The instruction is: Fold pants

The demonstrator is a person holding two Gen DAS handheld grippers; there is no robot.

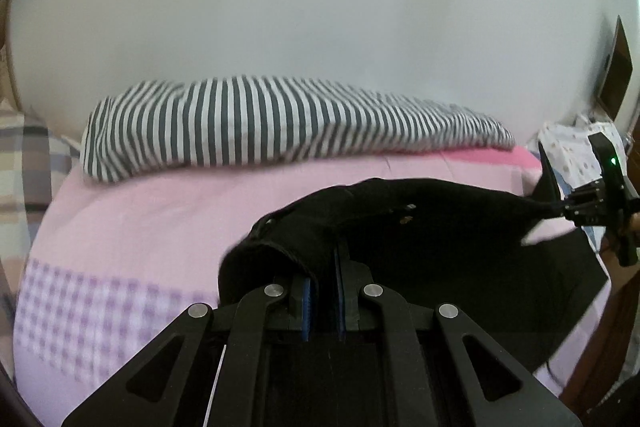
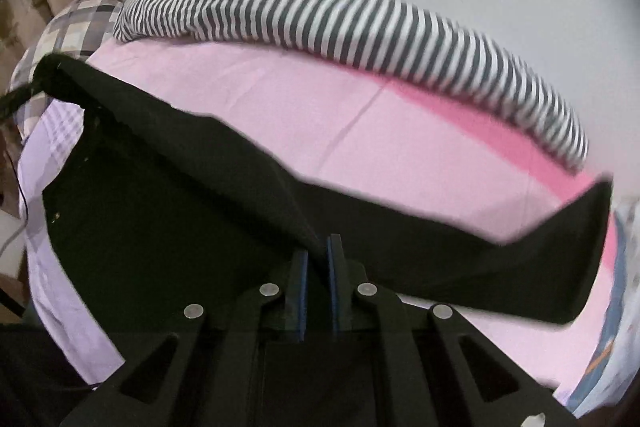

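Black pants (image 1: 420, 227) hang stretched between my two grippers above a pink bed sheet (image 1: 160, 211). My left gripper (image 1: 323, 267) is shut on one bunched edge of the pants, the cloth wrapped over its blue pads. In the right wrist view the pants (image 2: 180, 195) spread wide, with a leg end (image 2: 580, 247) trailing to the right. There my right gripper (image 2: 318, 251) is shut on a taut fold of the cloth. The right gripper (image 1: 560, 209) also shows at the far right of the left wrist view, pulling the cloth tight.
A grey-and-white striped pillow (image 1: 260, 123) lies along the white wall at the far side of the bed. A checked cushion (image 2: 76, 31) sits at the left. Patterned bedding (image 1: 576, 155) and a dark frame (image 1: 618, 67) are at the right.
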